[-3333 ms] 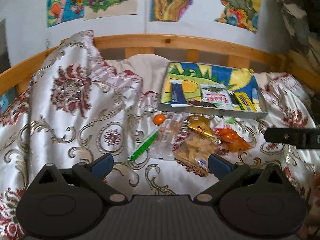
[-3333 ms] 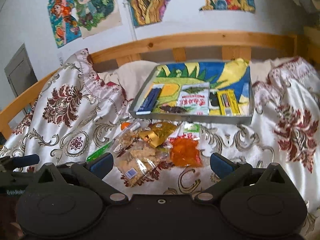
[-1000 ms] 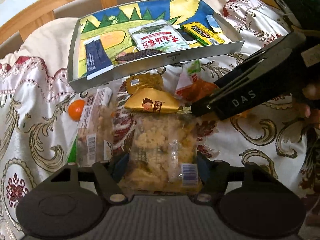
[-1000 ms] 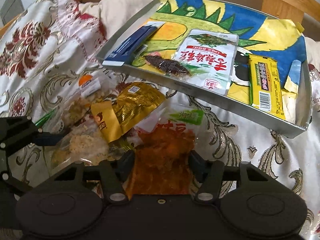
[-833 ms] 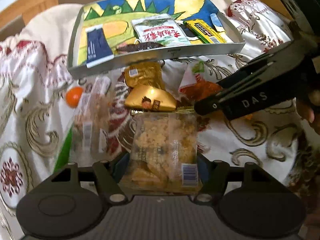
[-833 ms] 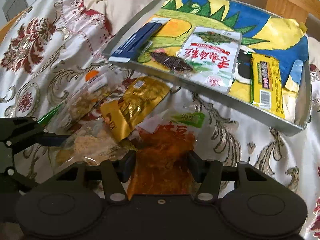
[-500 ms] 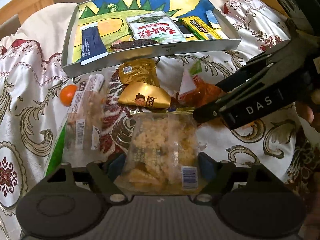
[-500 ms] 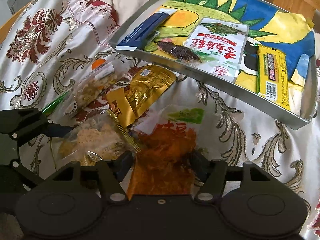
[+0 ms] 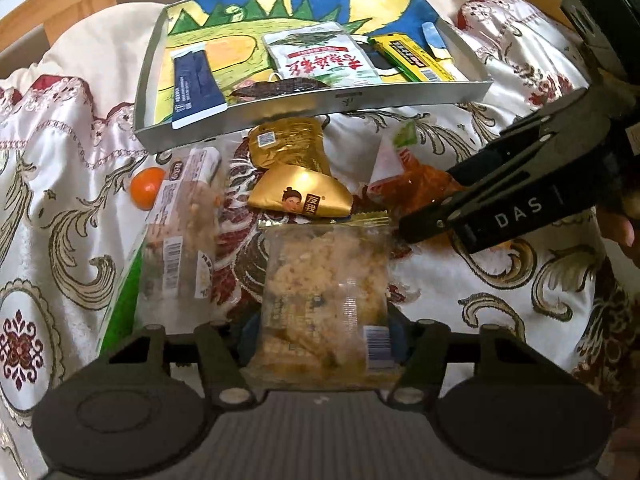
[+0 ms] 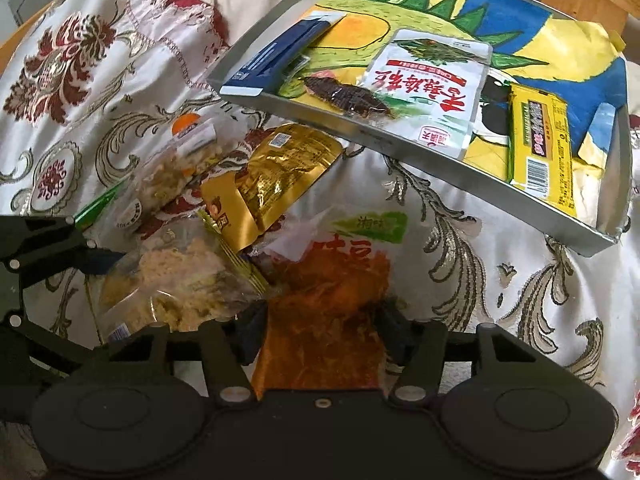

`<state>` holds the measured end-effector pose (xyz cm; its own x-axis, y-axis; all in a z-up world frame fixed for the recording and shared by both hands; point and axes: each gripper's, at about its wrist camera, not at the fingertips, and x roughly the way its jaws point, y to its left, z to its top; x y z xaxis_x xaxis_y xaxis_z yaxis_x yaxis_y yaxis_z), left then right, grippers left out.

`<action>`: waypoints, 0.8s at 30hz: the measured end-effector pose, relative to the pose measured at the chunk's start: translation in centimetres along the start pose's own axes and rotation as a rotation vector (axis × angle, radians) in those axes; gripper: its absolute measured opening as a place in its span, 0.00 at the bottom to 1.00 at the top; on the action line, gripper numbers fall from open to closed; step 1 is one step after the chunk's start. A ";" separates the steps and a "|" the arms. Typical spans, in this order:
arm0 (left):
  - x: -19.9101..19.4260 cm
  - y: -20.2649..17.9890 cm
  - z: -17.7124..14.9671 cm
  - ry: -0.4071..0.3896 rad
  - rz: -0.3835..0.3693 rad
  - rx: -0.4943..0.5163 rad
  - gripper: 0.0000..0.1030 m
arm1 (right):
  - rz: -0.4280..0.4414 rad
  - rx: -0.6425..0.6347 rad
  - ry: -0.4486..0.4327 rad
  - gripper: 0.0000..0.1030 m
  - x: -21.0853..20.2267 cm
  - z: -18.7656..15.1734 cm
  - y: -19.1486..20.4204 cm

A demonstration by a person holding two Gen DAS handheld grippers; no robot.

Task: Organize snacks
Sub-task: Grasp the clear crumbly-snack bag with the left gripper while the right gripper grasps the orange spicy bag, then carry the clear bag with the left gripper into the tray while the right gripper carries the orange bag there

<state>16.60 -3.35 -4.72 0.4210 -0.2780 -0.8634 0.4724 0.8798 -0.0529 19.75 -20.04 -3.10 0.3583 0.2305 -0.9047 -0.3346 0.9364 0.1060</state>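
floral satin bedspread (image 9: 500,292), wooden bed rail (image 9: 80,4)

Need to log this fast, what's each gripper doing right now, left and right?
Left gripper: jaws closing on the clear packet of crumbly rice snack.
Right gripper: jaws closing on the orange-red spicy snack packet.

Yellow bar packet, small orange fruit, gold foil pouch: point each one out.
yellow bar packet (image 10: 540,148), right wrist view, middle of its printed face.
small orange fruit (image 9: 146,193), left wrist view, centre of its skin.
gold foil pouch (image 9: 300,197), left wrist view, beside the printed face.
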 end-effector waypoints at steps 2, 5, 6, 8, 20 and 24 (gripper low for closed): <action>-0.1 0.2 0.0 0.007 -0.008 -0.026 0.62 | 0.012 0.025 -0.004 0.57 -0.2 0.1 -0.3; -0.3 0.8 0.1 0.013 -0.036 -0.084 0.61 | 0.033 0.066 -0.010 0.56 -0.5 0.1 -0.7; -0.3 1.0 0.1 0.014 -0.044 -0.102 0.61 | 0.040 0.078 -0.013 0.56 -0.6 0.1 -0.8; -0.5 1.5 0.1 0.016 -0.063 -0.149 0.61 | 0.056 0.098 -0.021 0.56 -1.0 0.1 -1.1; -2.3 1.3 -0.1 -0.031 -0.072 -0.201 0.60 | 0.030 0.079 -0.126 0.56 -3.8 0.1 -0.7; -2.9 1.2 -0.1 -0.069 -0.080 -0.208 0.60 | 0.021 0.068 -0.173 0.56 -4.7 0.3 -0.5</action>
<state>15.85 -1.45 -2.31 0.4437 -0.3694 -0.8165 0.3394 0.9125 -0.2284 18.48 -21.52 1.25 0.4985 0.2864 -0.8182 -0.2856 0.9454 0.1569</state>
